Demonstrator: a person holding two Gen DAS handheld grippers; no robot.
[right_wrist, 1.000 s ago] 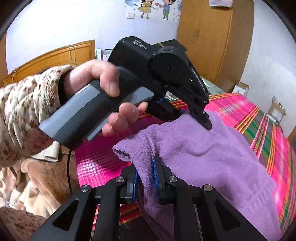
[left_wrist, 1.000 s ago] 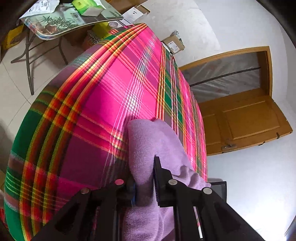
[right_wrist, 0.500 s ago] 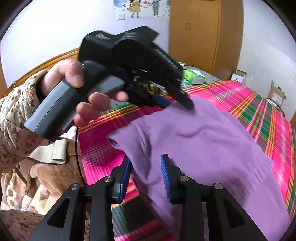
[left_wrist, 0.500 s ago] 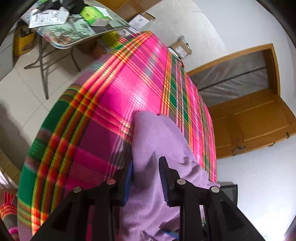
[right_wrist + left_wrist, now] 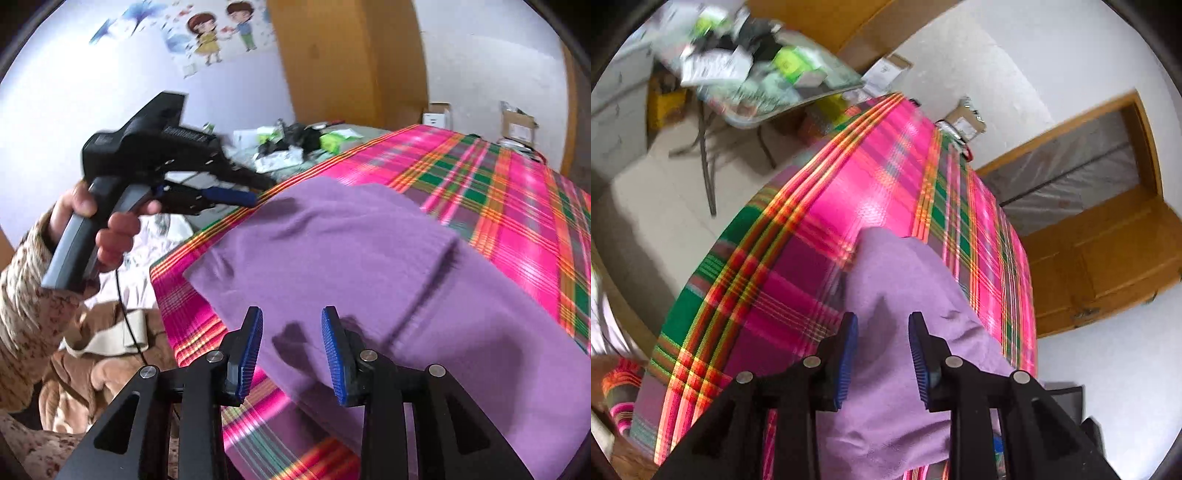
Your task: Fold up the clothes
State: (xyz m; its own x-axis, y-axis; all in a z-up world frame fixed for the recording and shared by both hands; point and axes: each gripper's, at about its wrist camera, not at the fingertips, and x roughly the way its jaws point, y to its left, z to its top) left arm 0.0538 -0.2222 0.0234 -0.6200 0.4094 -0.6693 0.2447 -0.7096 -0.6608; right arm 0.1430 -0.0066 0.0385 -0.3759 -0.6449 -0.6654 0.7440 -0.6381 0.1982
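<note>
Garment: purple sweater (image 5: 369, 258) lies folded over on plaid bedcover (image 5: 498, 192).
Left gripper (image 5: 882, 354): jaws apart, empty.
Right gripper (image 5: 291, 354): likewise.
Remaining: further folds, probably.

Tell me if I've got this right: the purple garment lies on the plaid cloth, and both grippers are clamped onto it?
Not quite. The purple garment lies on the plaid cloth, but both wrist views show the left gripper and right gripper open, released from it.
</note>
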